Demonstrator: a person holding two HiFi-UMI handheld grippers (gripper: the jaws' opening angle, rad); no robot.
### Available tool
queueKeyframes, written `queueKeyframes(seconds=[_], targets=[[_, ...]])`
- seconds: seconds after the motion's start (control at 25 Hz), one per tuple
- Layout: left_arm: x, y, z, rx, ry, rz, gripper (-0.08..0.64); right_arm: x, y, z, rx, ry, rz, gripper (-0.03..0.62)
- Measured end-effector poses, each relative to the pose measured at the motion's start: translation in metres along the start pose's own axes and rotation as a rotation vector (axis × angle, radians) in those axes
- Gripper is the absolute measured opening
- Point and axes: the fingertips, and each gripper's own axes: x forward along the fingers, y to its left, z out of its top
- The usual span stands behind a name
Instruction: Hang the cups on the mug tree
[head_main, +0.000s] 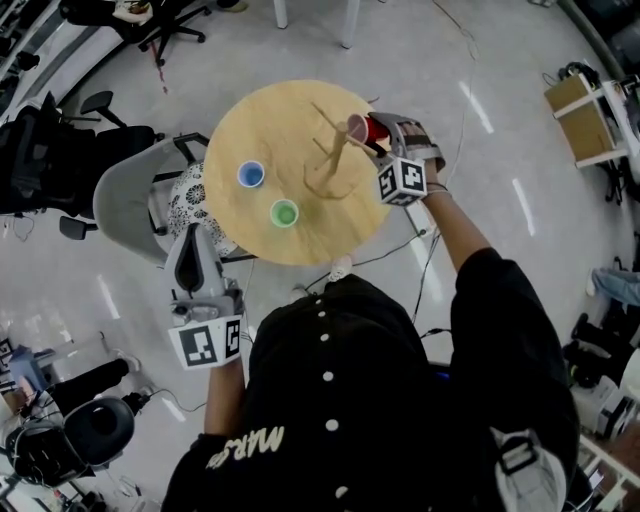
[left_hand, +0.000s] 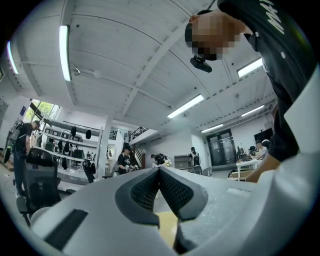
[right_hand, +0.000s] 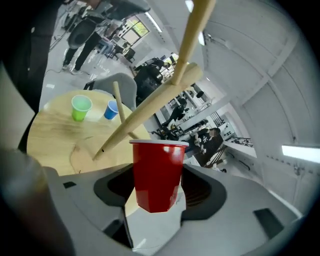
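Observation:
A wooden mug tree (head_main: 330, 160) stands right of the middle of a round wooden table (head_main: 260, 120). My right gripper (head_main: 374, 133) is shut on a red cup (head_main: 357, 128), which it holds on its side, mouth toward the tree's upper pegs. In the right gripper view the red cup (right_hand: 156, 172) sits between the jaws, just below a slanting peg (right_hand: 150, 110). A blue cup (head_main: 251, 174) and a green cup (head_main: 284, 213) stand upright on the table left of the tree. My left gripper (head_main: 192, 238) hangs off the table's near-left edge, shut and empty, its pads (left_hand: 169, 187) meeting at the tip.
A grey chair (head_main: 130, 190) with a patterned cushion (head_main: 192, 196) stands against the table's left side. Black office chairs (head_main: 50, 150) stand further left. A wooden shelf unit (head_main: 585, 115) stands at the far right. Cables run across the floor near the table (head_main: 425, 250).

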Motion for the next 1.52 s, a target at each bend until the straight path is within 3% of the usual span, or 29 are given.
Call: queueKeyframes(seconds=[0.44,0.56,0.68,0.92,1.2,1.52], targets=[[-0.002,-0.004,-0.002,-0.009,0.008,0.023,-0.003,0.007,0.024,0.017,-0.405,-0.065,0.089,0.281],[-0.002,-0.004,-0.006,-0.010,0.014,0.020,-0.003,0.010,0.030,0.019,-0.481,-0.070,0.085,0.275],[-0.002,-0.004,-0.007,-0.012,0.017,0.019,-0.003,0.011,0.028,0.023,-0.496,-0.073,0.071,0.276],[-0.006,-0.012,-0.003,-0.008,0.015,0.015,-0.003,0.002,0.031,0.023,-0.404,-0.090,0.098,0.339],[-0.008,-0.016,-0.003,-0.010,0.014,0.003,-0.003,-0.007,0.030,0.019,-0.319,-0.076,0.091,0.363],[0.002,-0.021,-0.005,-0.029,-0.002,-0.048,-0.003,-0.050,0.013,0.021,0.148,-0.114,0.052,0.370]])
